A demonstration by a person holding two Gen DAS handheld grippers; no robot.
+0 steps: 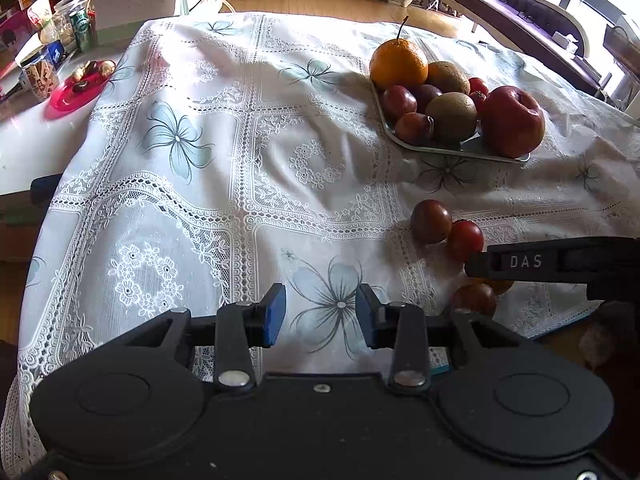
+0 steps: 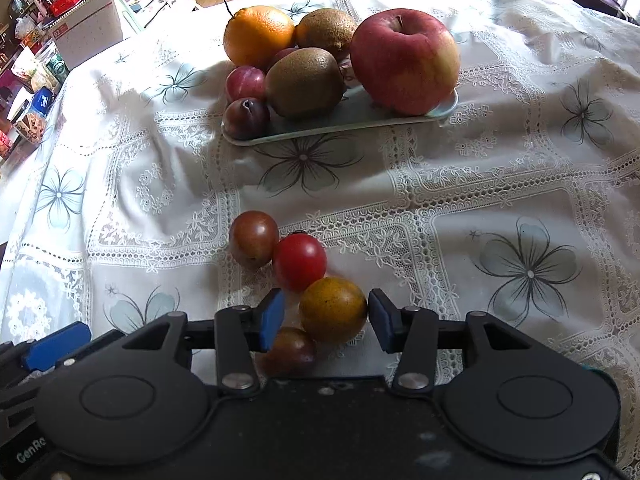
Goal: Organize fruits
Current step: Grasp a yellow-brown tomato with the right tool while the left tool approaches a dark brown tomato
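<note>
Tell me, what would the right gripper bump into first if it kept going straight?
Probably the yellow-orange tomato: it already sits between the open right gripper fingers. The red tomato lies just beyond, slightly left.

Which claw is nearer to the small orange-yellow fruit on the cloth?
Right. The right claw has the orange-yellow fruit between its open fingers; the left claw hangs open over bare cloth beside it.

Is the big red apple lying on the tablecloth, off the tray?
No, the apple sits on the tray at its right end, next to a kiwi.
</note>
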